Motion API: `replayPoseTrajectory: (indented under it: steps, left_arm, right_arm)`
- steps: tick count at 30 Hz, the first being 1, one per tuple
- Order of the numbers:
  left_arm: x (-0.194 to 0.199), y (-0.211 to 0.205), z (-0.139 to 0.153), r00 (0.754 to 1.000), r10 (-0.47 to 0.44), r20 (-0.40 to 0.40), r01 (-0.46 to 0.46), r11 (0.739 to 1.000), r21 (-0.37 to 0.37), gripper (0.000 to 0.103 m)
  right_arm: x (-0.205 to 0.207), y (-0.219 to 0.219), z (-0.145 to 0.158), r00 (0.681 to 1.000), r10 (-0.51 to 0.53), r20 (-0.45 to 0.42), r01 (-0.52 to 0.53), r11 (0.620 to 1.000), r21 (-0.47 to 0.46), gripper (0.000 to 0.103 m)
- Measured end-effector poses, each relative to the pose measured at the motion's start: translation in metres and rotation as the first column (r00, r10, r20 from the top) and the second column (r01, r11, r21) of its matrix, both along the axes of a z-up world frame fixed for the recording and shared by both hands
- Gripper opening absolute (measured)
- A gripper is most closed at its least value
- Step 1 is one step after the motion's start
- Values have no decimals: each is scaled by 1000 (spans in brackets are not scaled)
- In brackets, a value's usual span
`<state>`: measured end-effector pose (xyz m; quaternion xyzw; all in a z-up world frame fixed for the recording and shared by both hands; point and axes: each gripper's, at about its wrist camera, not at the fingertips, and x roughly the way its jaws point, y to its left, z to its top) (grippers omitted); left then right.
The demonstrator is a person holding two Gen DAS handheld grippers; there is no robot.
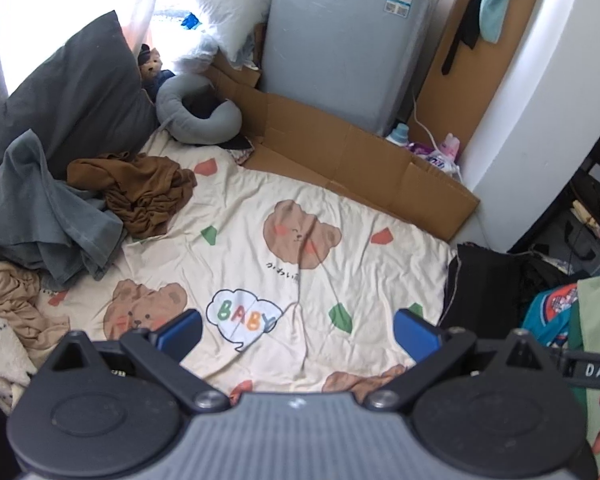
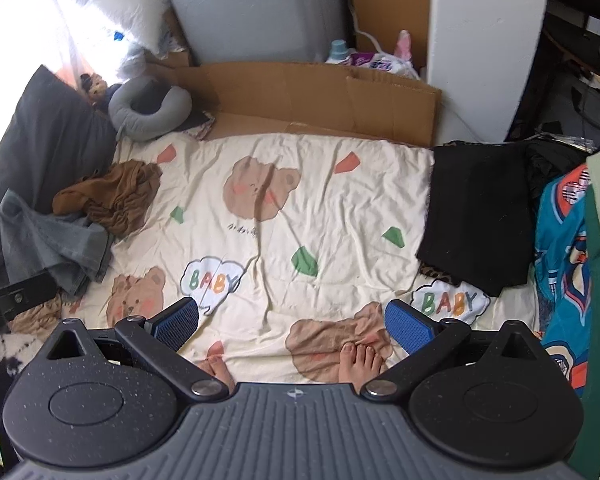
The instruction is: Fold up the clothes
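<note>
A cream sheet printed with bears (image 1: 284, 248) (image 2: 292, 208) covers the bed. At its left lie a crumpled brown garment (image 1: 140, 192) (image 2: 116, 196), a grey-green garment (image 1: 48, 216) (image 2: 56, 244) and a tan one (image 1: 12, 300). A folded black garment (image 1: 484, 288) (image 2: 476, 212) rests at the right edge. My left gripper (image 1: 298, 334) hovers open above the sheet with nothing between its blue pads. My right gripper (image 2: 292, 324) is open too, high over the sheet's near part, holding nothing.
A dark pillow (image 1: 72, 88), a grey neck pillow (image 1: 196, 112) and flattened cardboard (image 1: 360, 164) border the far side, with a grey appliance (image 1: 340, 40) behind. Teal patterned cloth (image 2: 564, 248) lies at the right. A person's bare toes (image 2: 360, 360) stand on the sheet below my right gripper.
</note>
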<state>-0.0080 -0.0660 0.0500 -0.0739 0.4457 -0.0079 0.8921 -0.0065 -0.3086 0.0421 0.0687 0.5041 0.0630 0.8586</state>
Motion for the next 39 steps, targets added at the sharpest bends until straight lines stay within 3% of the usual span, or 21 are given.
replayPoseTrajectory:
  steps: [9,14,22,31,39]
  left_arm:
    - [-3,-10,-13,999,-27,-28,28,999,42,103]
    - [-2,-17,-12,999,-39,-21,41,993,110,102]
    - [1,-16,-14,999,-34,-27,37,992,124,100]
    - [1,-22,-15,999,-38,-28,42,986,161,100]
    - [5,-22,-19,998,-45,-47,52,988,143,97]
  right_arm:
    - [-6,0,-5,1000,-17,-26,17,1000,6,102]
    - [-5,1,-6,1000,-14,-20,14,1000,6,102]
    - [-5,2,-4,1000,-3,-11,2,999,-47,102]
    - [-3,-2,-4,1000,-1,-16,1,999,-41,102]
    - [-3,1,-4,1000,-2,-16,2,999,-32,102]
